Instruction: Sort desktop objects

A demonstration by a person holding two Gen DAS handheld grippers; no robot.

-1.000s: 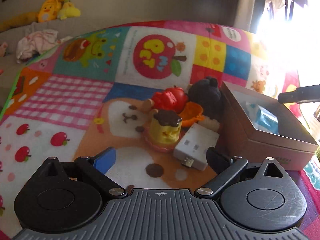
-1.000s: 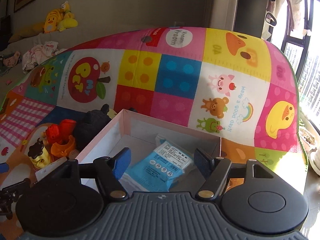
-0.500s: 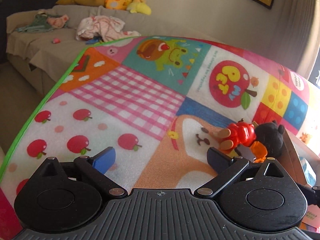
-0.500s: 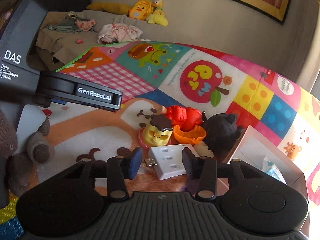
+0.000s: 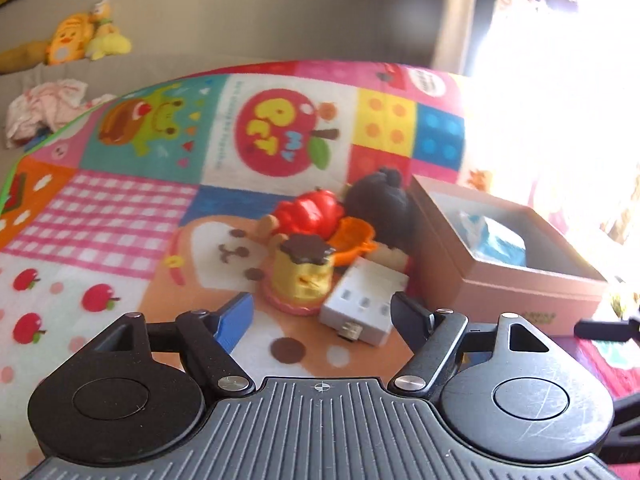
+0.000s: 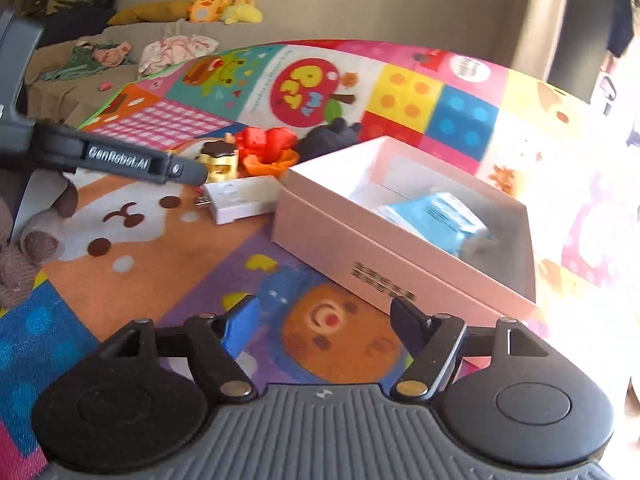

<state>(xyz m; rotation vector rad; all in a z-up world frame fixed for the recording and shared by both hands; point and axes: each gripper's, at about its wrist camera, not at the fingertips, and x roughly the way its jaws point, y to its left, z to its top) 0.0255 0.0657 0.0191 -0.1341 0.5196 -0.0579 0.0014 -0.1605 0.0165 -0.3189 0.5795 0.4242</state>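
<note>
My left gripper (image 5: 322,316) hovers low over the play mat, its jaws closing. The white USB adapter (image 5: 360,308) and the yellow pudding toy (image 5: 302,276) lie just ahead of the tips, and neither pad touches them. Behind these sit a red toy (image 5: 312,208), an orange cup (image 5: 354,238) and a black plush (image 5: 380,204). The pink box (image 5: 500,288) to the right holds a blue packet (image 5: 496,240). My right gripper (image 6: 324,324) is opening with nothing between its fingers, just in front of the pink box (image 6: 400,264). The left gripper's housing (image 6: 120,156) crosses the right wrist view.
A hand in a brown knit glove (image 6: 44,224) holds the left tool. A sofa (image 6: 80,64) behind the mat carries yellow plush toys (image 6: 224,4) and crumpled clothes (image 6: 176,48). Strong window glare washes out the right side. The mat's green edge (image 5: 12,172) runs at the left.
The left view has swung back right from the bare mat to the toy pile, and its jaws have narrowed. The right gripper has pulled back from the adapter to in front of the box, jaws wider.
</note>
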